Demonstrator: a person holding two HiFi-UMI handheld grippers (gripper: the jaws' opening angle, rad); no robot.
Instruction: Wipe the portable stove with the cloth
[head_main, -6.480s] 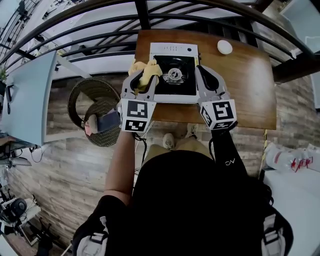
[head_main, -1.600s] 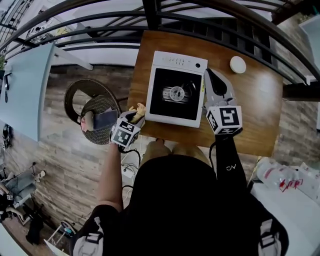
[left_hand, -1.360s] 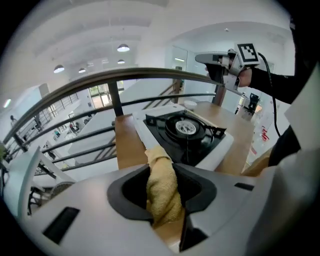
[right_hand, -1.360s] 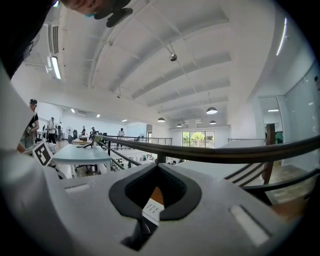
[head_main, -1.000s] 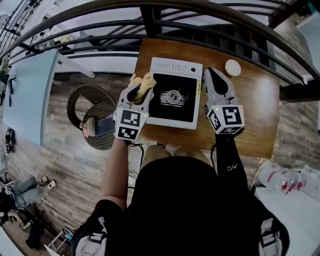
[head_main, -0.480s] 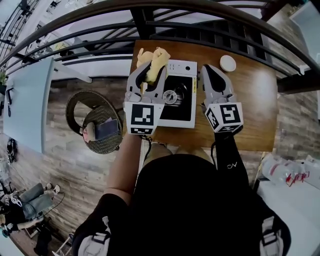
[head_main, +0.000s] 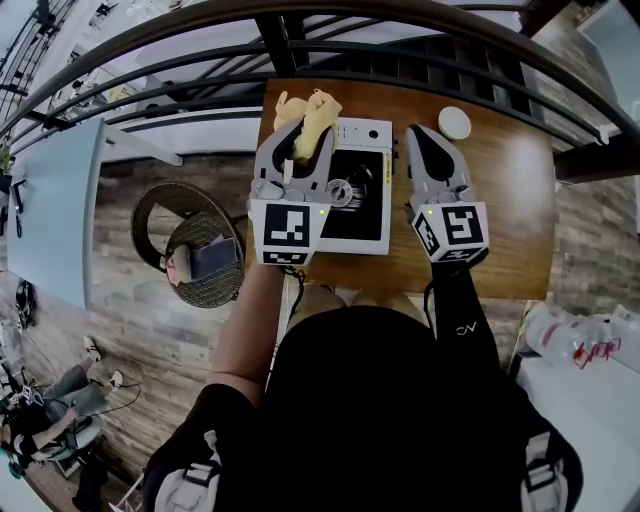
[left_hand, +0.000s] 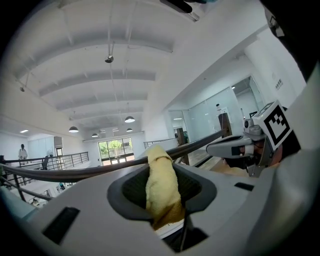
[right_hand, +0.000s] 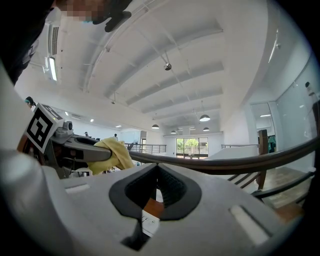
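While the left gripper (head_main: 298, 140) gripped the yellow cloth (head_main: 311, 113) in its jaws over the portable stove (head_main: 366, 214), right gripper (head_main: 419, 136) hovered beside it; jaws closed, empty.

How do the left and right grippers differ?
The left gripper is shut on the yellow cloth; the right gripper is shut on nothing. The left gripper is over the left edge of the stove; the right gripper is beside its right edge. Both point away from the person.

No readable text: stove (head_main: 364, 131) panel print too small, sleeve (head_main: 459, 327) logo unclear.
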